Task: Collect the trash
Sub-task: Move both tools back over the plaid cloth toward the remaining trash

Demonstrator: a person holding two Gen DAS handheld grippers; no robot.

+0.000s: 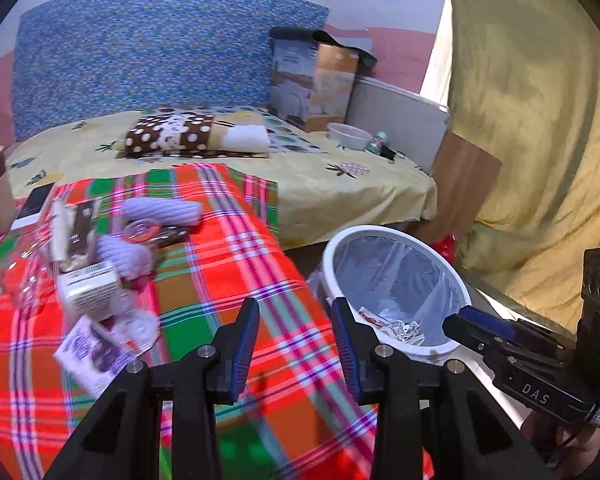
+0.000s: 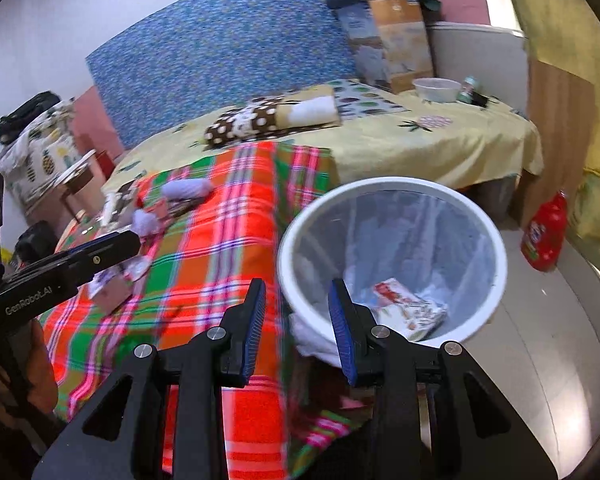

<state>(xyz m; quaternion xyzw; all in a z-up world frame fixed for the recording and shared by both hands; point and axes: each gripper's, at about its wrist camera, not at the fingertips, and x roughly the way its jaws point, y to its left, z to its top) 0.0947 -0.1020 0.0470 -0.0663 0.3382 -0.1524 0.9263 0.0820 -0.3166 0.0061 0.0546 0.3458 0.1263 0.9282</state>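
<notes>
Both claws empty, jaws apart: left claw [image 1: 296,344] over the plaid cloth [image 1: 228,280], right claw [image 2: 296,328] at the near rim of the bin [image 2: 496,240].

Risks, as judged:
- The trash pile [image 1: 96,280] is a tangle: a small box, clear plastic wrap and a printed card overlap, with lilac knitted pieces [image 1: 160,210] mixed in. A grab could take a knitted piece along, or several items at once.
- Clear wrap is thin and slack; it may slip from the pads.
- The bin stands on the floor just beside the worktop edge; a careless swing could knock it.

Trash: the pile lies at the left of the cloth, well apart from the bin. The bin is lined and holds a few printed wrappers [image 2: 408,312] at its bottom.
</notes>
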